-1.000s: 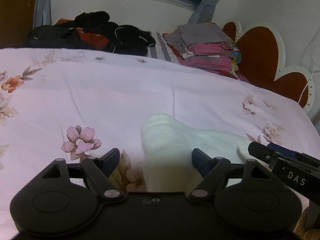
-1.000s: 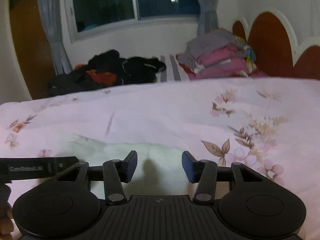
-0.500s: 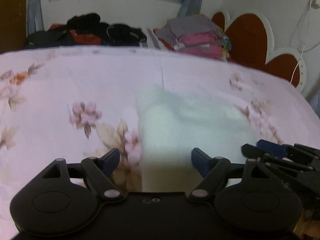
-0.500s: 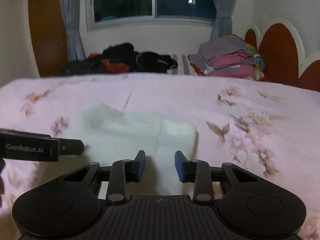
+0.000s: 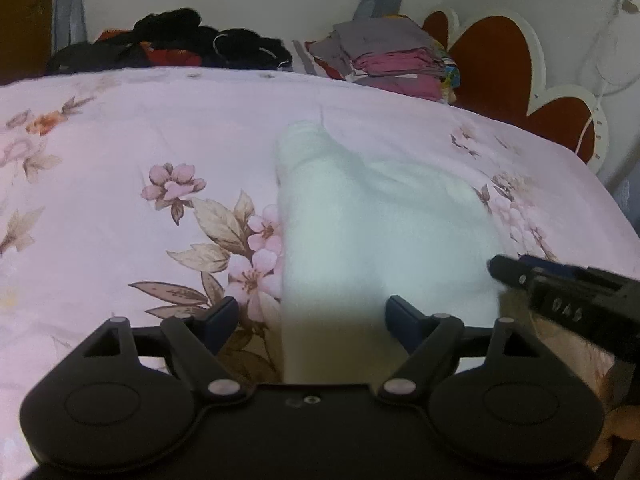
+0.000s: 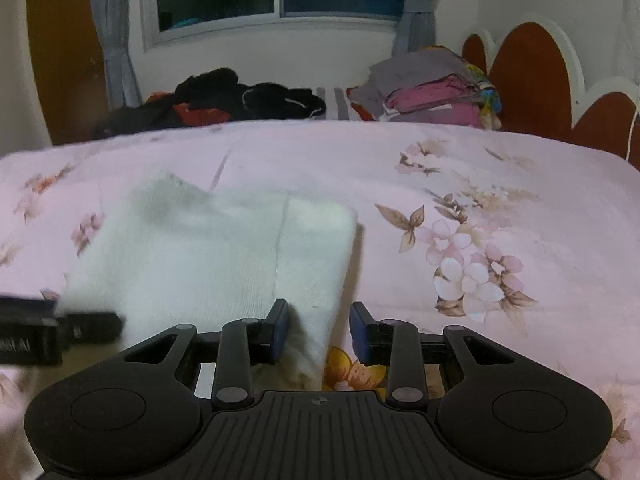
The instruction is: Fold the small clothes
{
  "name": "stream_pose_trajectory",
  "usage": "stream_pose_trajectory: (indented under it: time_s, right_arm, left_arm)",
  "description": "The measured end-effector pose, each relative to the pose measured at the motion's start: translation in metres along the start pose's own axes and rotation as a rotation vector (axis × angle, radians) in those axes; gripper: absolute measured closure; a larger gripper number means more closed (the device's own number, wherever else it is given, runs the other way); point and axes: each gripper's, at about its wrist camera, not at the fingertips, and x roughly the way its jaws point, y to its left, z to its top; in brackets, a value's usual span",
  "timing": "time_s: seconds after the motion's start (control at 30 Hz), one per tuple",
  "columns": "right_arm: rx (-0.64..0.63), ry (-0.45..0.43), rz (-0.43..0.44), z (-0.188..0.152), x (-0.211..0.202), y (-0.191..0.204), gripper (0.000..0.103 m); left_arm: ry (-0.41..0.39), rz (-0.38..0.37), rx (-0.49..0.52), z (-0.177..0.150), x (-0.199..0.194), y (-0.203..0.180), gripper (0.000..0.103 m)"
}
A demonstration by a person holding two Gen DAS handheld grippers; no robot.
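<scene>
A white knitted garment (image 5: 380, 232) lies flat on the pink floral bed cover (image 5: 120, 200). My left gripper (image 5: 312, 320) is open wide over the garment's near left edge, and neither pad touches the cloth. In the right wrist view the garment (image 6: 208, 248) shows a vertical seam. Its near right corner sits between the fingers of my right gripper (image 6: 319, 330), whose jaws are narrow. The cloth lies against the left pad, but bed cover shows before the right pad. Each gripper shows at the edge of the other's view: the right gripper (image 5: 520, 276), the left gripper (image 6: 100, 322).
A heap of dark clothes (image 6: 224, 96) and a folded stack of grey and pink clothes (image 6: 432, 92) lie at the bed's far side under the window. The red and white headboard (image 5: 492, 64) stands at the right. The bed cover (image 6: 480, 200) spreads out around the garment.
Both grippers have drawn back toward the garment's near edge, so more of it shows lying flat. The right jaws have narrowed; the left jaws stay wide.
</scene>
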Motion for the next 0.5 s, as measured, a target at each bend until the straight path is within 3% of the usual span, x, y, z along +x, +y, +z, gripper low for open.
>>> stream_pose_trajectory:
  time_s: [0.33,0.5]
  right_arm:
    - [0.019,0.015,0.097,-0.036,-0.066,0.016,0.069]
    - [-0.020,0.068,0.066,-0.069,-0.079,0.025,0.070]
  left_arm:
    - [0.056,-0.060,0.025,-0.038,-0.030,0.004,0.024]
    - [0.087,-0.082,0.051,-0.060,-0.032,0.003,0.025]
